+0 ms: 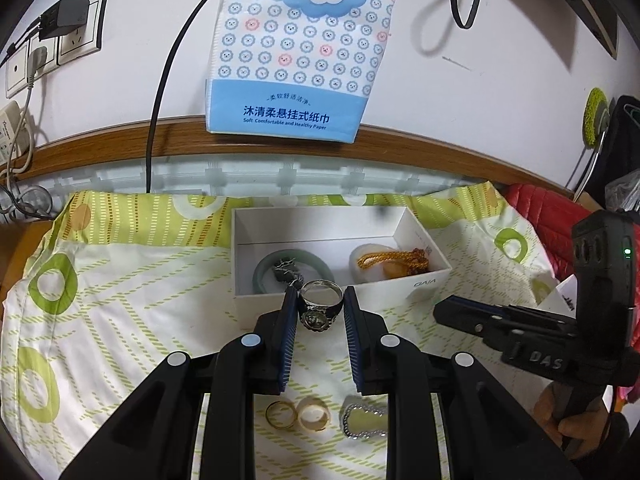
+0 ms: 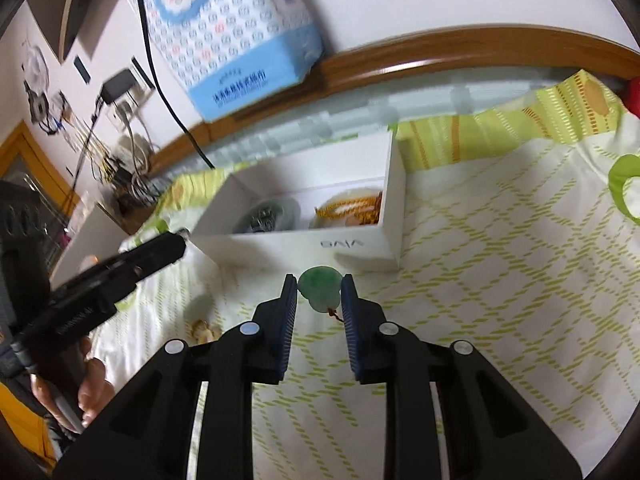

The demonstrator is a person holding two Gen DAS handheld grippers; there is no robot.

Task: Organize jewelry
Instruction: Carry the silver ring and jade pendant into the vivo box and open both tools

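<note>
My left gripper (image 1: 320, 295) is shut on a silver ring (image 1: 320, 308) with a dark ornament, held just in front of the white box (image 1: 244, 300). Inside the box lie a green bangle (image 1: 262, 270), a pale bangle (image 1: 360, 258) and a gold chain (image 1: 384, 260). A green jade pendant (image 2: 320, 290) with a thin red cord sits pinched in my right gripper (image 2: 319, 280), above the cloth near the white box (image 2: 360, 246). Under the left gripper, a gold ring (image 1: 281, 414), a pale ring (image 1: 314, 414) and a sparkly silver piece (image 1: 364, 420) rest on the cloth.
A green-patterned cloth (image 1: 120, 320) covers the surface. A blue tissue pack (image 1: 296, 60) hangs on the wall behind the box, beside a black cable (image 1: 160, 92) and wall sockets (image 1: 60, 36). A small pale figurine (image 2: 204, 330) lies on the cloth at left. Something red (image 1: 540, 208) is at right.
</note>
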